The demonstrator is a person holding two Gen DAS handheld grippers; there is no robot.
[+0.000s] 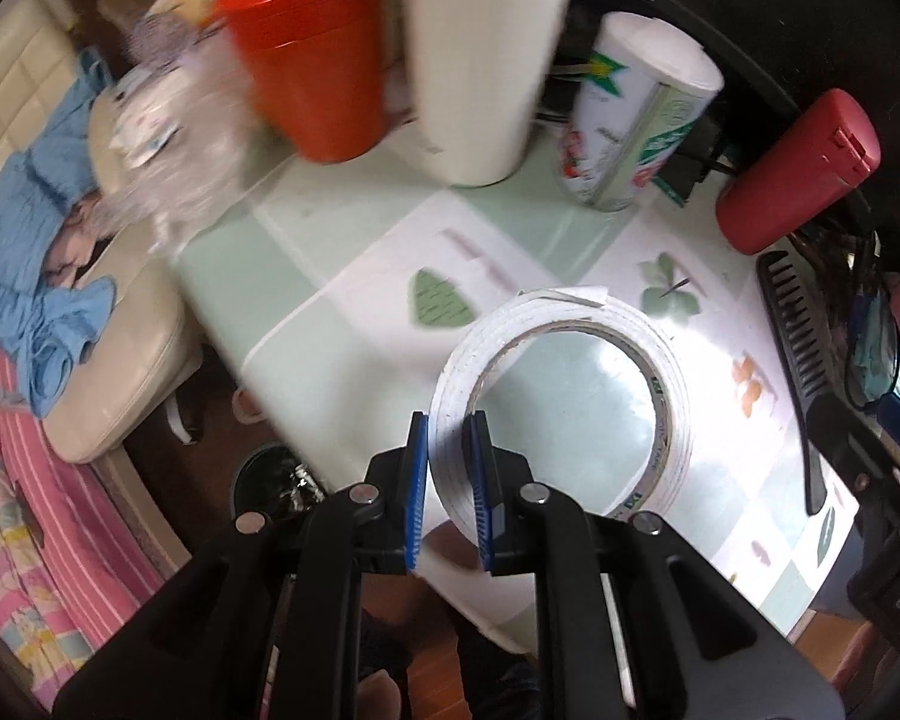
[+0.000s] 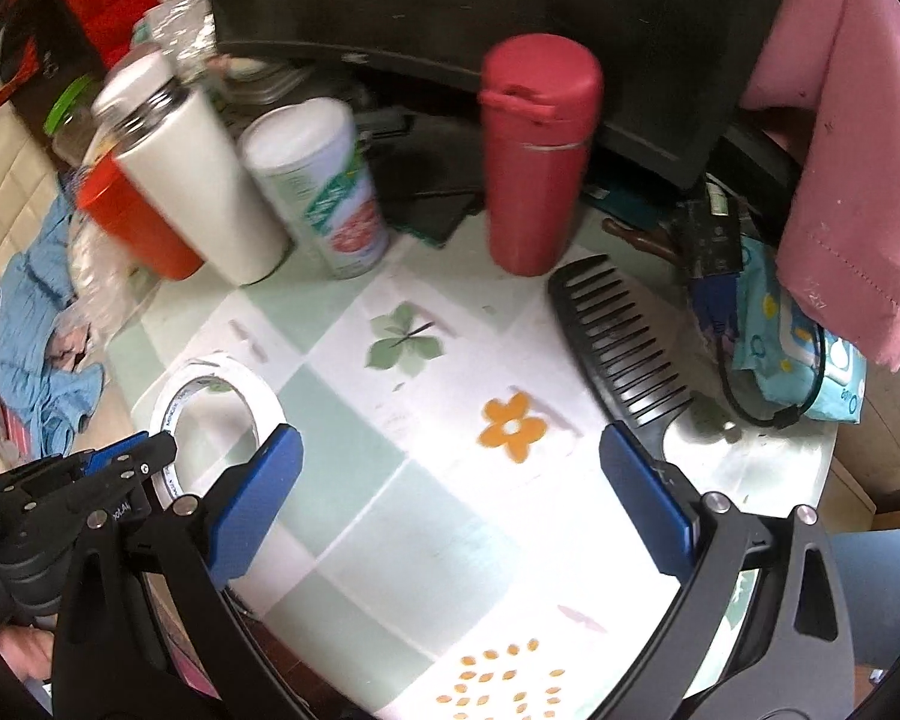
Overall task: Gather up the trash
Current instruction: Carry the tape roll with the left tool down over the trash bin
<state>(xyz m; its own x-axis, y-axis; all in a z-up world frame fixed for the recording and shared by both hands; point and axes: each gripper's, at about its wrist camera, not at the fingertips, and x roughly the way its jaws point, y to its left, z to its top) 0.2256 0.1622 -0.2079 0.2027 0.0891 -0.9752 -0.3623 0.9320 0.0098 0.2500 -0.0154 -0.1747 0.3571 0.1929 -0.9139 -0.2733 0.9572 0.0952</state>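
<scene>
My left gripper (image 1: 448,474) is shut on the near wall of a white tape roll (image 1: 678,384), one blue pad outside the ring and one inside. The roll is at the table's left front edge; whether it is lifted I cannot tell. In the right wrist view the same tape roll (image 2: 258,387) shows at the left with the left gripper (image 2: 150,450) clamped on it. My right gripper (image 2: 450,474) is open and empty, its blue pads wide apart above the tablecloth near an orange flower print (image 2: 513,426).
On the floral table (image 2: 354,504) stand a red flask (image 2: 537,156), a green-white canister (image 2: 324,186), a white tumbler (image 2: 198,180) and an orange cup (image 1: 312,54). A black comb (image 2: 618,342) lies at the right. A monitor base sits behind. A blue cloth (image 1: 36,228) lies on a chair at the left.
</scene>
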